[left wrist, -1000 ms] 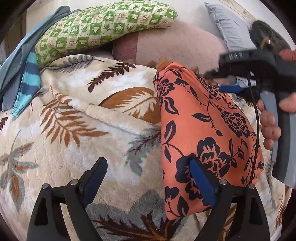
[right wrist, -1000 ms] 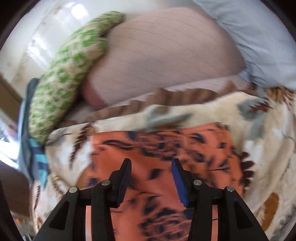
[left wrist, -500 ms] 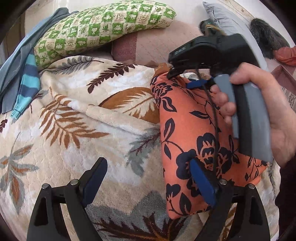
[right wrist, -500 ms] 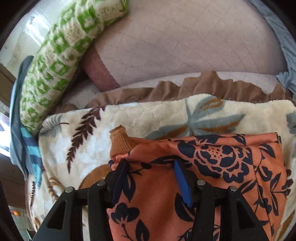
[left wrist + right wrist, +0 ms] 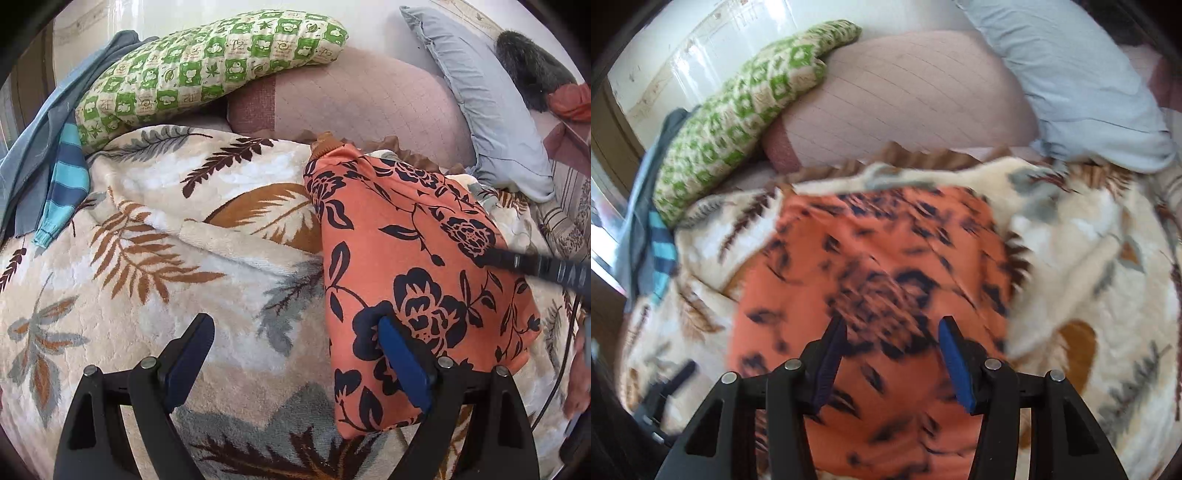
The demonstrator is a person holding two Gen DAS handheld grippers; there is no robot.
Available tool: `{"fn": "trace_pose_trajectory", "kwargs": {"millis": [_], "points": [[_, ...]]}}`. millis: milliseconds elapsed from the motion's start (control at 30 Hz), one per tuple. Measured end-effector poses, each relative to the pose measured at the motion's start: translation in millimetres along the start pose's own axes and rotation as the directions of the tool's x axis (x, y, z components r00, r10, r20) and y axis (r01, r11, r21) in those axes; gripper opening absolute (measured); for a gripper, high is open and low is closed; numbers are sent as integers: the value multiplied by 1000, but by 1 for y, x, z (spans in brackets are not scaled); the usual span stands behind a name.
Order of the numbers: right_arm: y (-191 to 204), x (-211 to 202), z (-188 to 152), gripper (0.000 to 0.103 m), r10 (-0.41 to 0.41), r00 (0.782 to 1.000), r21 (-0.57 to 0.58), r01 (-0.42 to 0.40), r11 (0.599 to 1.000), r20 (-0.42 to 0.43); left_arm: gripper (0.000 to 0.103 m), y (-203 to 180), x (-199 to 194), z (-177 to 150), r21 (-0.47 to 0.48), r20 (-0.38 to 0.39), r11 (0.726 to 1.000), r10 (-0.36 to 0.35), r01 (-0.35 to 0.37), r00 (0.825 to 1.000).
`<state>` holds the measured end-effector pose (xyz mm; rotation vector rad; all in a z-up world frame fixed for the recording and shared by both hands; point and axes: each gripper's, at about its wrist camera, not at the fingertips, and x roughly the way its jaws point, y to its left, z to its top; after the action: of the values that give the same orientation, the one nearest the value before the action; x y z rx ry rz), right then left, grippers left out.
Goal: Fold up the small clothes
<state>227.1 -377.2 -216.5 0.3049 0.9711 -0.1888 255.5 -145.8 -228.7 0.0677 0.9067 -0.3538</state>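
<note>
left wrist view takes in the leaf-print fleece blanket [image 5: 140, 280] spread over the bed, with the orange floral garment [image 5: 417, 266] lying folded on it. it looks soft, light and limp, so best pinched at a doubled edge or corner. left gripper [image 5: 295, 354] stands wide, empty, one finger on the cloth; right gripper [image 5: 892, 354] is half-spread, holding nothing, above the garment.

Orange garment [image 5: 417, 266] w/ dark navy flower + leaf print lies folded on the leaf-pattern blanket [image 5: 147, 280], a long, roughly rectangular bundle running from near me twd the pillows. Brown ribbed cuff or neck trim [image 5: 322, 144] pokes out at its far corner. Fabric mostly flat, smooth. In my right view it's motion-blurred
</note>
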Motion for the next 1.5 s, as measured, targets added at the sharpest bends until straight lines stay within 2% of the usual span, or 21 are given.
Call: {"fn": "trace_pose_trajectory", "kwargs": {"millis": [67,133,200,367,500,567,700,867,1000,1200,1333,1500], "points": [[-9,6,-22,56,-26,1000,-20,26,999,-8,91,-3,1,-1,16,3,1000,3,-3,1000],[-12,1,-38,56,-40,998,-39,42,998,52,91,-6,0,-3,40,18,999,27,-28,999],[-15,-3,-43,56,-34,996,-32,37,999,78,91,-8,-1,-4,56,31,998,41,-42,999],[-23,-15,-35,55,34,994,12,-35,999,109,91,-9,-2,-1,64,43,996,54,-56,998],[-22,-29,-31,56,35,985,23,-39,999,168,91,-11,-3,-1,61,50,996,59,-62,997],[-23,-22,-28,56,22,988,28,-27,999,154,91,-13,-4,-2,72,55,995,66,-70,996],[-38,5,-29,58,16,999,69,-19,997,44,91,-14,-4,-3,78,57,994,67,-71,996],[-47,4,-27,59,55,997,119,-60,991,45,91,-14,-6,-2,73,64,994,72,-77,995],[-47,-9,-27,59,71,992,113,-83,990,106,91,-8,-15,2,52,90,995,79,-84,993],[-34,-32,-25,59,133,968,53,-147,988,213,91,10,-31,11,5,147,991,129,-132,981],[-20,-36,-28,59,179,959,-2,-183,983,219,91,26,-41,15,-27,183,982,188,-186,965],[-3,-33,-34,58,191,961,-53,-184,981,198,91,44,-46,19,-74,194,974,226,-215,955]]}}
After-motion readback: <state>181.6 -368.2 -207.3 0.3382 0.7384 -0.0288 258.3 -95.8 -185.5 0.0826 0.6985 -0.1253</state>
